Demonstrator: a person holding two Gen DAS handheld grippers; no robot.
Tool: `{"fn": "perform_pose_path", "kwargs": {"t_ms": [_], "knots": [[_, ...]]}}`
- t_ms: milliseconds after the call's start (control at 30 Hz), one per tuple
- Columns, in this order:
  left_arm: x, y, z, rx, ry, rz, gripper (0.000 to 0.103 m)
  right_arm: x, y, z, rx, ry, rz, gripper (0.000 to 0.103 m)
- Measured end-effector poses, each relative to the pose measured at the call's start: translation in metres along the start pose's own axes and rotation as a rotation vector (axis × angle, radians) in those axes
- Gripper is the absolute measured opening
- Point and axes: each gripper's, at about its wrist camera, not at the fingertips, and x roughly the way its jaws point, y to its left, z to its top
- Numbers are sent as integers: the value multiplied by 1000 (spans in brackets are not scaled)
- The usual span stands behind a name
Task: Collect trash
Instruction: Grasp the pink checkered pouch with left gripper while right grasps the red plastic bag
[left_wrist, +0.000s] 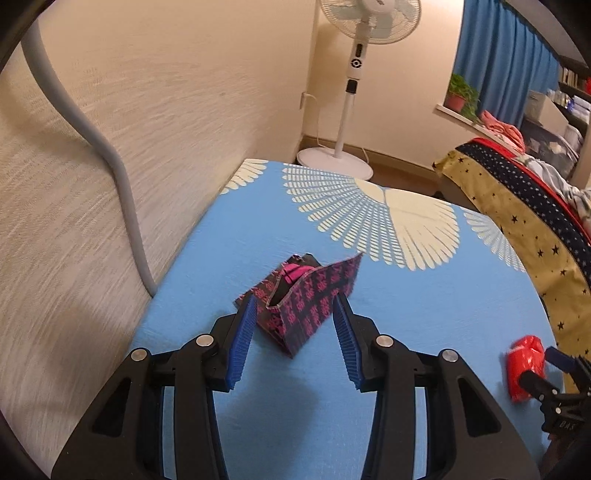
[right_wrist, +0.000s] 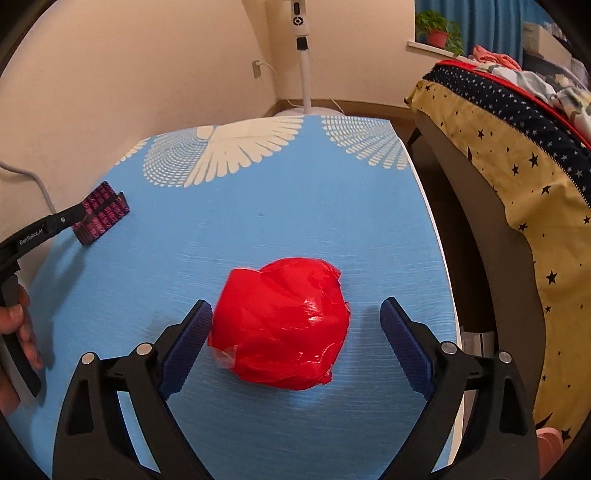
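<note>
Reaching down with both tools at once, I have my right gripper (right_wrist: 295, 321) spread nearly as wide as it goes, its jaws having just been opening, with the crumpled red plastic bag (right_wrist: 282, 325) sitting between the blue ribbed pads. The left pad looks to be just beside the bag's edge; the right pad stands clear of it, so nothing is gripped yet. The bag lies dead ahead at twelve o'clock, a rounded lump with no clear long axis, resting on the blue board with white fan pattern (right_wrist: 258, 221).

My left gripper (left_wrist: 293, 332) is about half open, and the folded black-and-magenta patterned paper packet (left_wrist: 303, 299) stands at twelve o'clock with its near end between the pad tips. Its long axis runs roughly from seven towards one o'clock. Whether the pads touch it I cannot tell; it does not look squeezed.

Each hand is nearer its own piece: from the right, the packet is far off at ten o'clock.

No bin or other container for the trash shows in either view.
</note>
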Motion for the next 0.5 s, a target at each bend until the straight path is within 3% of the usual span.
{"fn": "perform_pose_path", "kwargs": {"t_ms": [167, 200, 333, 400, 500], "knots": [[6, 3, 0, -25, 9, -11, 40, 4, 0, 0, 0, 10, 3, 91], [6, 2, 0, -28, 12, -16, 31, 4, 1, 0, -1, 14, 4, 90], [7, -3, 1, -20, 23, -29, 13, 7, 3, -1, -7, 31, 15, 85], [5, -8, 2, 0, 24, -31, 10, 8, 5, 0, -16, 36, 30, 76], [2, -16, 4, 26, 21, -39, 6, 8, 7, 2, -28, 37, 34, 74]]}}
